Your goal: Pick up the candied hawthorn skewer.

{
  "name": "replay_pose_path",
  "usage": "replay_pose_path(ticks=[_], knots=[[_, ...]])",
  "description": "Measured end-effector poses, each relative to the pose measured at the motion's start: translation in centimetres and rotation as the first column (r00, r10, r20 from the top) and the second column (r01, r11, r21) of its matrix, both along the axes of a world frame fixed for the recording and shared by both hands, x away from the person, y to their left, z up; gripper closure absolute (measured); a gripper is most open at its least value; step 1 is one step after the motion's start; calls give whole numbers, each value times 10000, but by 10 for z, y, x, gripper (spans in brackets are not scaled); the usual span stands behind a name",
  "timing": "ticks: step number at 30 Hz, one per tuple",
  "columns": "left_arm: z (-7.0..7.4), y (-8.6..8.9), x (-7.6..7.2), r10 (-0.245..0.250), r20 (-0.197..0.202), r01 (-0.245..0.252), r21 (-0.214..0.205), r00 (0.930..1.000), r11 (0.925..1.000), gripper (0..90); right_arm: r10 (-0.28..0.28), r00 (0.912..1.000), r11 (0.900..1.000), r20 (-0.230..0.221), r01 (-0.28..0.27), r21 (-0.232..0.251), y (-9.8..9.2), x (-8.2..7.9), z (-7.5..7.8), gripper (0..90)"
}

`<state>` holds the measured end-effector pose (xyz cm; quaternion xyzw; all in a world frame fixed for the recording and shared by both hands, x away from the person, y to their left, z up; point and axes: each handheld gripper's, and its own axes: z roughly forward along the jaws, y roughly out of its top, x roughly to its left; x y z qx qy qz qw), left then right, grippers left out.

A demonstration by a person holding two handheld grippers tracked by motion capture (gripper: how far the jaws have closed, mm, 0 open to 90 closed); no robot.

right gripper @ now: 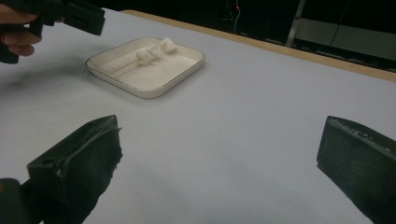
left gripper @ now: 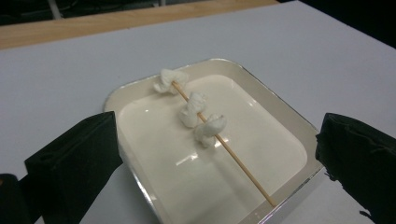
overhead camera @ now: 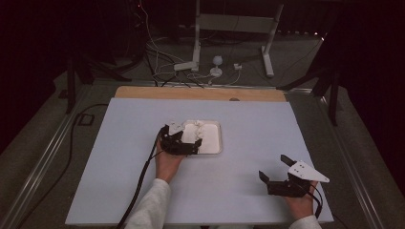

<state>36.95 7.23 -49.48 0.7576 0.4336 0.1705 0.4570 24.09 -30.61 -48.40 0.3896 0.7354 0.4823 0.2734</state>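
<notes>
Table (overhead camera: 239, 191): a pale sheet covers most of the high view, with a wooden edge strip along its far side in the upper middle of the frame.

Tray (overhead camera: 216, 143): a shallow cream dish with rounded corners, at the centre of the high view. In the left gripper view its rim (left gripper: 285, 107) runs across the middle of the frame; in the right gripper view it sits upper left (right gripper: 187, 65).

Left gripper (overhead camera: 193, 143): over the tray's near-left corner in the high view, held in a hand that comes up from the bottom. Its jaws stand wide apart and grip nothing; in its own view they flank the tray's near rim at lower left and lower right.

Right gripper (overhead camera: 273, 168): lower right of the high view, well apart from the tray. Jaws spread, nothing between them, only bare table ahead in its own view.

Skewer (left gripper: 233, 158): a thin wooden stick lying diagonally inside the tray, its bare end close to the near rim.

Marshmallow pieces (left gripper: 194, 109): three white lumps threaded on the far half of the stick.

Progress: the loaded skewer rests in the tray and neither gripper touches it. Judging by the left gripper's position, a pickup by the bare end looks next; grasping and lifting remain.
</notes>
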Motion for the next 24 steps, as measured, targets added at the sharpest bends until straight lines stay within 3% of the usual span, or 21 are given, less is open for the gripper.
replay_pose_path(ticks=[7,16,21,24], knots=[[-9,-14,3,-47,-506,59,225,9987,9997,50,15,10000,10000,-10,-15,-4,0,0,0,0],[-22,-31,5,-116,-1073,234,1093,9942,9937,82,18,10000,10000,-31,-18,4,0,0,0,0],[-27,-35,6,28,-1366,183,1528,9906,9881,168,14,10000,10000,-43,-14,7,0,0,0,0],[-27,-34,6,383,-1353,-88,2127,9901,9771,301,15,10000,10000,-44,-15,28,-1,0,0,0]])
